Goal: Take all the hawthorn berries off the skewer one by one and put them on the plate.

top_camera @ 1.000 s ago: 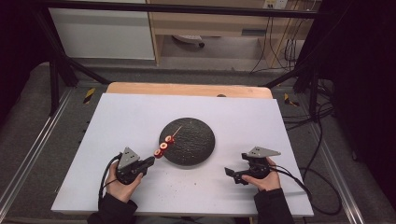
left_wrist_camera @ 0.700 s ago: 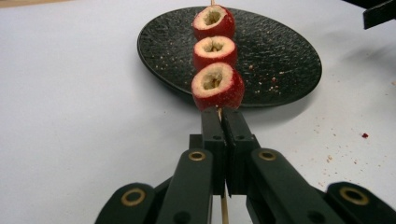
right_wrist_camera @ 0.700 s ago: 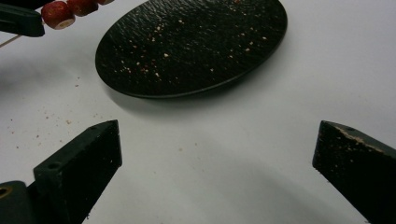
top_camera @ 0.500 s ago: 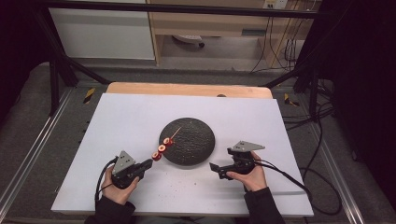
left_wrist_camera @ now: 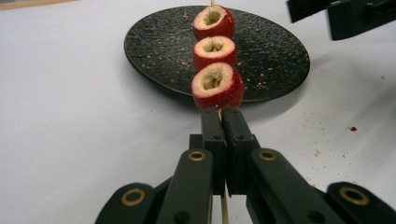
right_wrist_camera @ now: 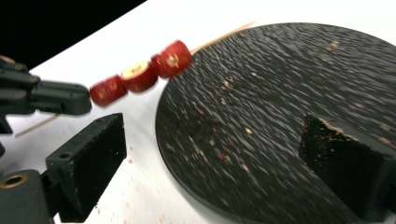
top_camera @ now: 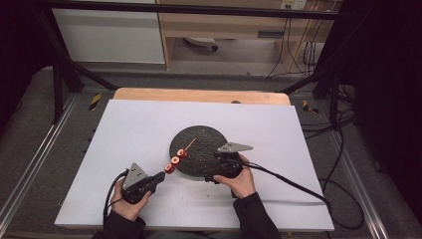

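Moved in over the plate's (top_camera: 199, 149) near rim, the right tool (top_camera: 211, 175) gapes, narrowing slightly, blurred; left tool (top_camera: 160, 176) pinches the skewer (left_wrist_camera: 214, 46), its stick mostly hidden.

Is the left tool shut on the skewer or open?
Shut: the left tool has its jaws pressed together on the skewer, just below the lowest fruit piece.

White table sheet (top_camera: 134, 134) on wooden tabletop (top_camera: 199, 94); cables (top_camera: 318, 50) on floor beyond.
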Demonstrator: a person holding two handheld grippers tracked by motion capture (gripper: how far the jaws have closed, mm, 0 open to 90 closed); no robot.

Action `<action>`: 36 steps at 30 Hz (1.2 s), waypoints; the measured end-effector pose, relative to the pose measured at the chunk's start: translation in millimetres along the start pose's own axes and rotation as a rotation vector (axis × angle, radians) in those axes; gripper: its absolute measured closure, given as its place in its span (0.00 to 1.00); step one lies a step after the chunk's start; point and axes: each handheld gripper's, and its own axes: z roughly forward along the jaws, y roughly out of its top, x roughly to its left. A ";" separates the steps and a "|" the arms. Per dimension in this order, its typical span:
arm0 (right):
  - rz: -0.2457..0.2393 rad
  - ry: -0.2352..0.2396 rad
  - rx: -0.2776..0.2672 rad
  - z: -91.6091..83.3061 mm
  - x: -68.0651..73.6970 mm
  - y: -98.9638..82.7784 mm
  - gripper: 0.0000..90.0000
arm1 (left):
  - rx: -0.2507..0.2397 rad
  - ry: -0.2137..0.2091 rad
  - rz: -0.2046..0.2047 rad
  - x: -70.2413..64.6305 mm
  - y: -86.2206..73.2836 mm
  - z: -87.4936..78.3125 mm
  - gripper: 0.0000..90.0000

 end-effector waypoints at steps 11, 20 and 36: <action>0.106 0.037 -0.049 20.4 2.2 11.4 0.32 | 0.003 -0.023 0.019 -10.2 1.2 4.5 0.98; 0.197 0.075 -0.055 25.6 0.8 13.5 0.45 | -0.006 -0.037 0.035 -17.9 2.0 6.9 0.98; 0.295 0.124 -0.024 28.1 1.3 12.6 0.67 | -0.022 -0.044 0.042 -22.0 2.2 6.8 0.98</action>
